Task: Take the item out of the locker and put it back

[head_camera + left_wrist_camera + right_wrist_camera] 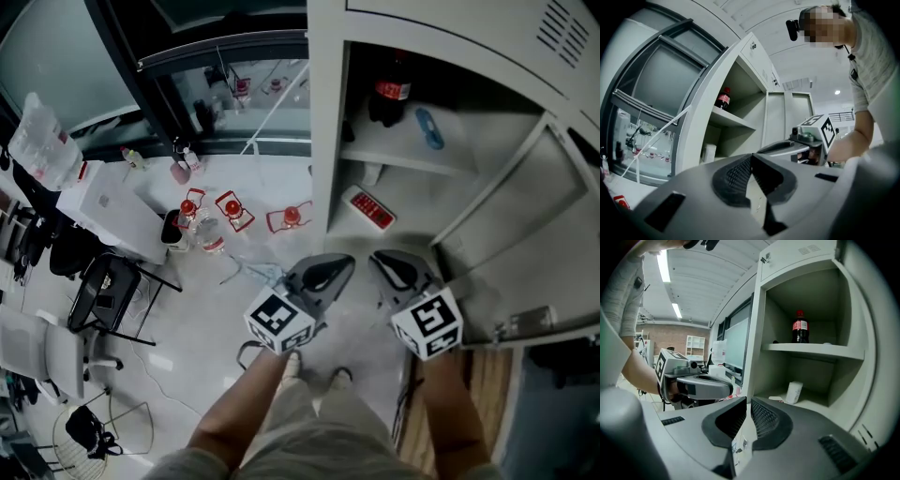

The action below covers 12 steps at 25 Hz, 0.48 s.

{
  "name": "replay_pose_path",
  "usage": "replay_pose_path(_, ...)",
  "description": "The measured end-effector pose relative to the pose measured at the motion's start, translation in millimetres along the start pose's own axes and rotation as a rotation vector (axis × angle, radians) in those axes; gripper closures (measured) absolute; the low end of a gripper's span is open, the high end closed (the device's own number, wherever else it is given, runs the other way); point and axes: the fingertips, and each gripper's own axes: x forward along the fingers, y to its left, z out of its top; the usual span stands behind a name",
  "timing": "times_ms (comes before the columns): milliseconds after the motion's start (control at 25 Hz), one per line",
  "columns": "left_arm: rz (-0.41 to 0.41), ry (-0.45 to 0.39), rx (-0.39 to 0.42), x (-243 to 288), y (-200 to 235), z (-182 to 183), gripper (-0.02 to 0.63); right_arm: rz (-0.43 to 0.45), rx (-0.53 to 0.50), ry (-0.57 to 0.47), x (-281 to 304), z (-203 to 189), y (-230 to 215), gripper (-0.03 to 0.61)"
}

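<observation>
Nearest the person, the left gripper [342, 263] and the right gripper [379, 257] hang side by side just in front of the locker [323, 112], noses towards its opening. Each has its jaws pressed together with nothing between them, as both gripper views show.

Judging from that, nothing is out of the locker at this moment: either the taking-out has not begun or the item is already back, and the pictures cannot say which. The door [525, 216] stands swung wide to the locker's right, so the opening is free and nothing blocks the reach in.

On the locker's lower level lie a flat red and white pack [371, 208] near the front edge and a white tub [793, 392] further in. On the upper shelf [811, 348] a cola bottle [800, 329] stands upright towards the back, a small blue thing [429, 127] beside it. Which of these is the item meant I cannot tell.

Further off, to the locker's left, red-capped bottles [234, 208] stand on the floor, and beyond them a black chair [108, 291], all well clear of the locker's mouth
</observation>
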Motion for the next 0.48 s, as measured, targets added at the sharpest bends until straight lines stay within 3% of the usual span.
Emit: replay_pose_path(480, 0.004, 0.012, -0.050, 15.6, 16.1, -14.0, 0.609, -0.008, 0.018, 0.063, 33.7, -12.1, -38.2, 0.480)
